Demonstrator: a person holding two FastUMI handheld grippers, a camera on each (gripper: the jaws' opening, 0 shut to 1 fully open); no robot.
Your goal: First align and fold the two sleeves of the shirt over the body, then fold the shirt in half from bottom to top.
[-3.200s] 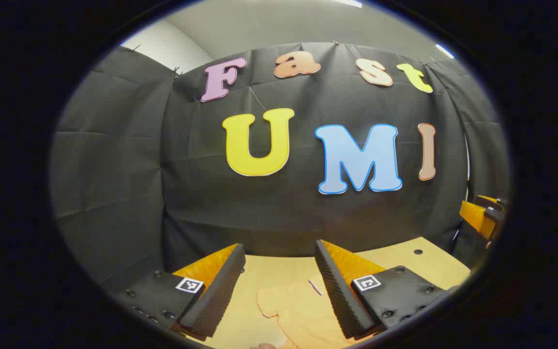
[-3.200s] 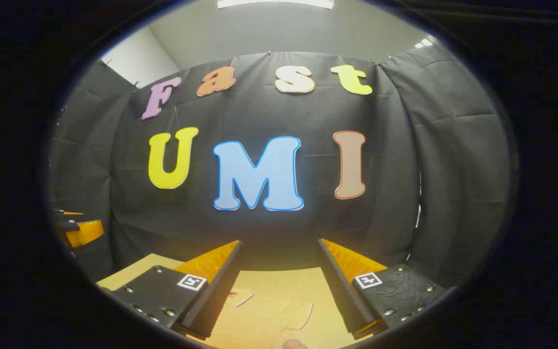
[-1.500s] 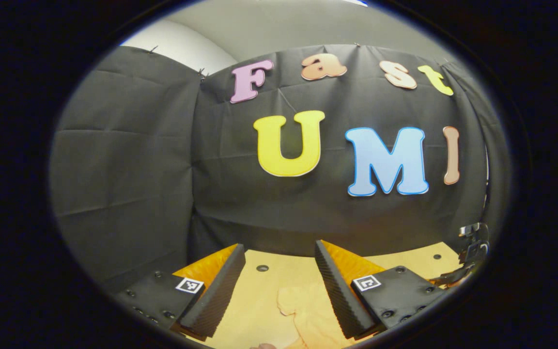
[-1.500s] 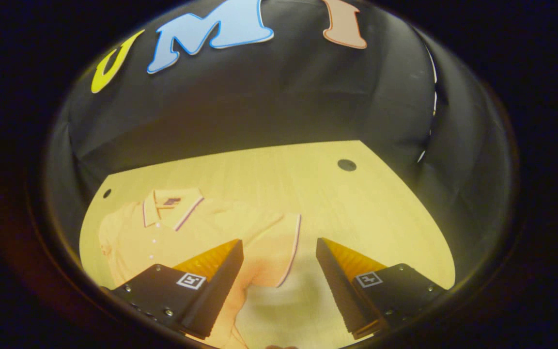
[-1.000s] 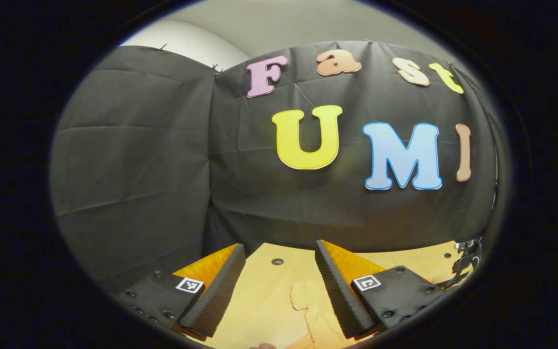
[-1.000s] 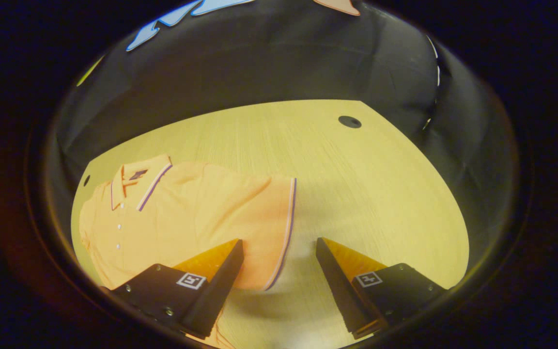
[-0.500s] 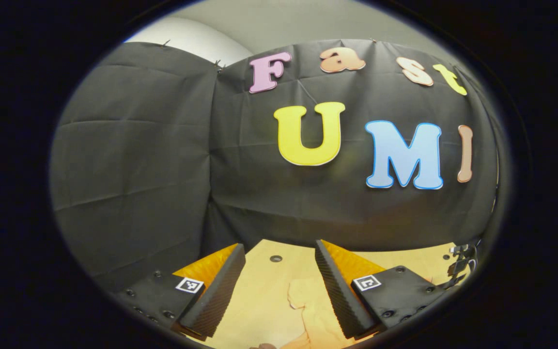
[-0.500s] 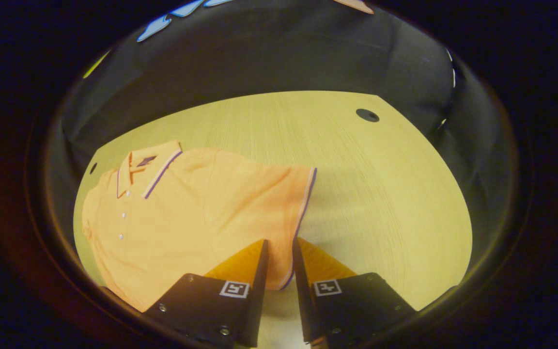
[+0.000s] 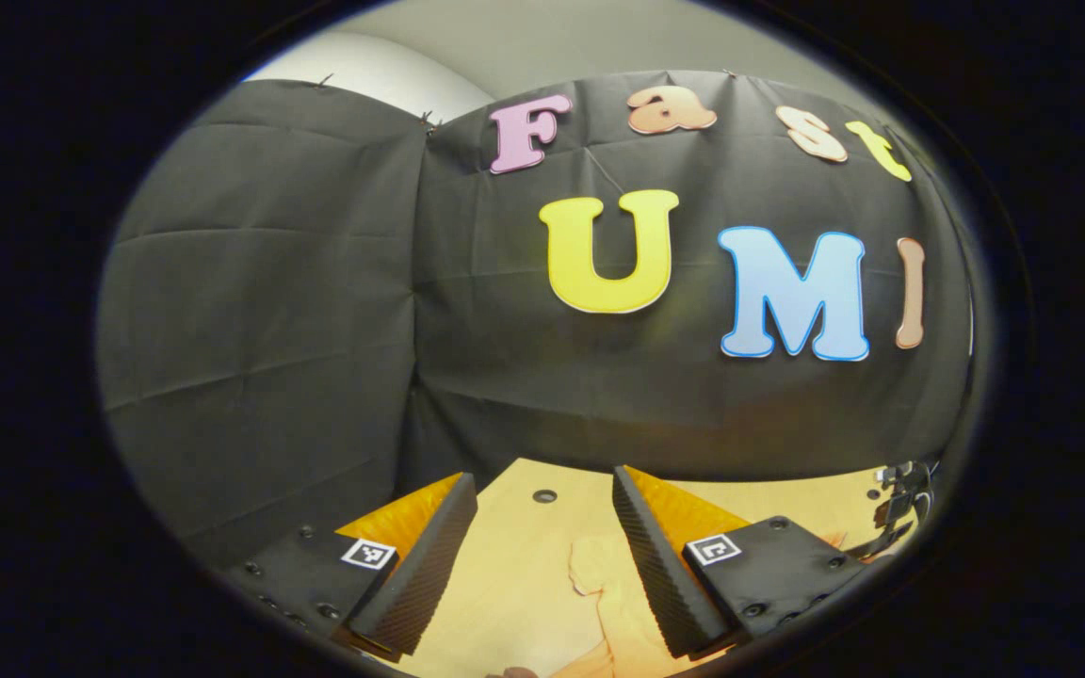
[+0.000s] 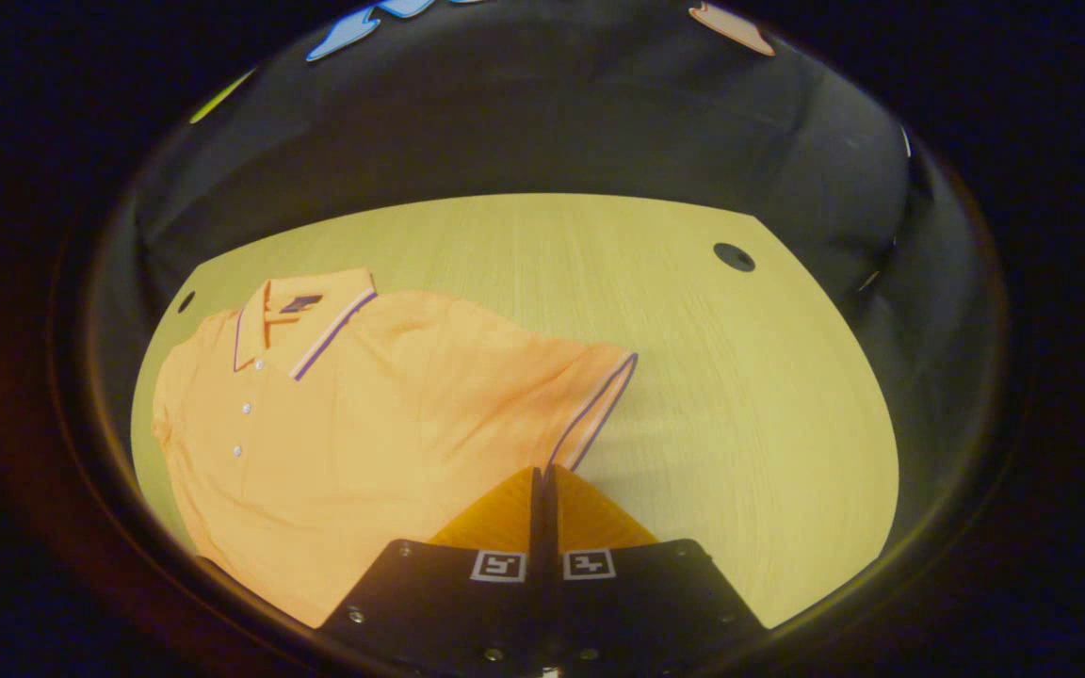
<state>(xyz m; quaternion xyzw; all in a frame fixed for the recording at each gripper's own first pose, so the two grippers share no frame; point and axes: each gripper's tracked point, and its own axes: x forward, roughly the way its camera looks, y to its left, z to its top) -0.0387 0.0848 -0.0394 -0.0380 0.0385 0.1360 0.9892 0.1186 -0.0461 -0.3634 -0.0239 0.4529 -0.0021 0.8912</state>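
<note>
An orange polo shirt (image 10: 364,424) lies flat on the wooden table (image 10: 693,377), collar (image 10: 302,315) toward the far left. My right gripper (image 10: 541,471) is shut on the striped cuff of the near sleeve (image 10: 590,391), whose edge curls up slightly at the fingertips. My left gripper (image 9: 541,480) hovers open above the table (image 9: 505,584). Below and between its fingers lies the shirt's other sleeve (image 9: 613,603), not touched by either finger.
Round cable holes sit in the tabletop: one at the far right (image 10: 734,256), one by the collar (image 10: 186,301), and one ahead of the left gripper (image 9: 544,495). Black cloth walls close in the table behind. Bare wood stretches right of the shirt.
The right gripper tipped down toward the table, came over the sleeve cuff, and its fingers went from wide open to shut on the cuff. The left gripper drifted only slightly.
</note>
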